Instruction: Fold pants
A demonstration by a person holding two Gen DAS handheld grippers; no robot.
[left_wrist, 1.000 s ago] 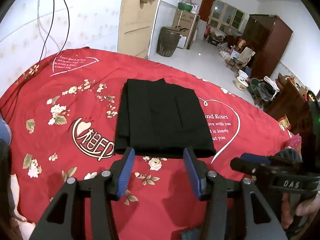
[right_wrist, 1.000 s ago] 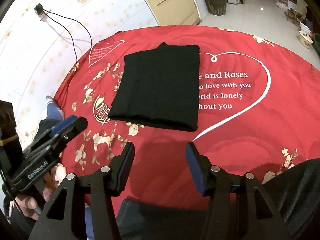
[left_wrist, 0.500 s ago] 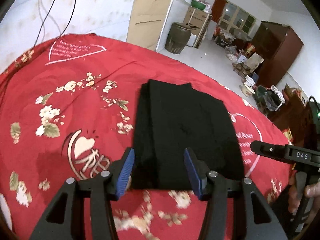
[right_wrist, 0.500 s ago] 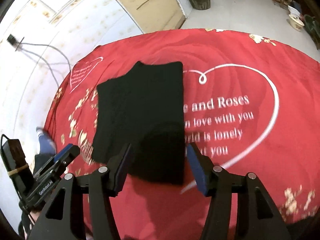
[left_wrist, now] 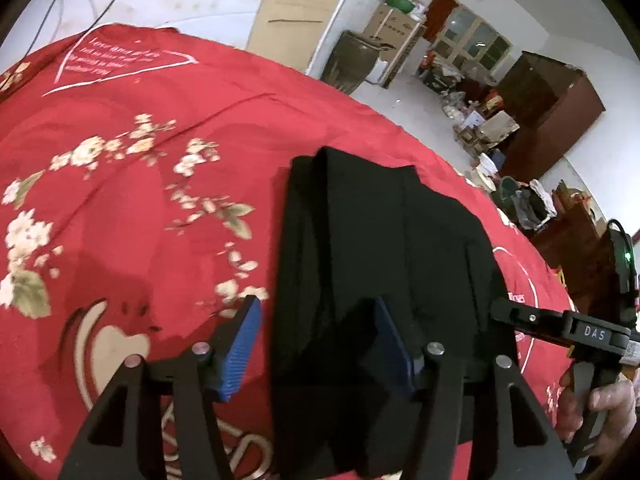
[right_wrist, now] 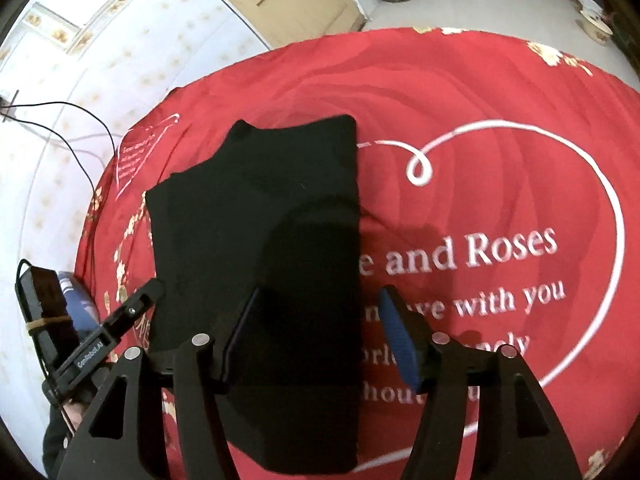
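Red bedspread [left_wrist: 140, 208], folded black pants [left_wrist: 380, 264] lengthwise away from cameras, both jaws apart

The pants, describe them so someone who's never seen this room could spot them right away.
Find the big red bedspread with gold flowers and a white heart outline. The pants lie flat on it as a folded black rectangle, just left of the words "and Roses". They are the only plain, dark thing on the printed red cloth.
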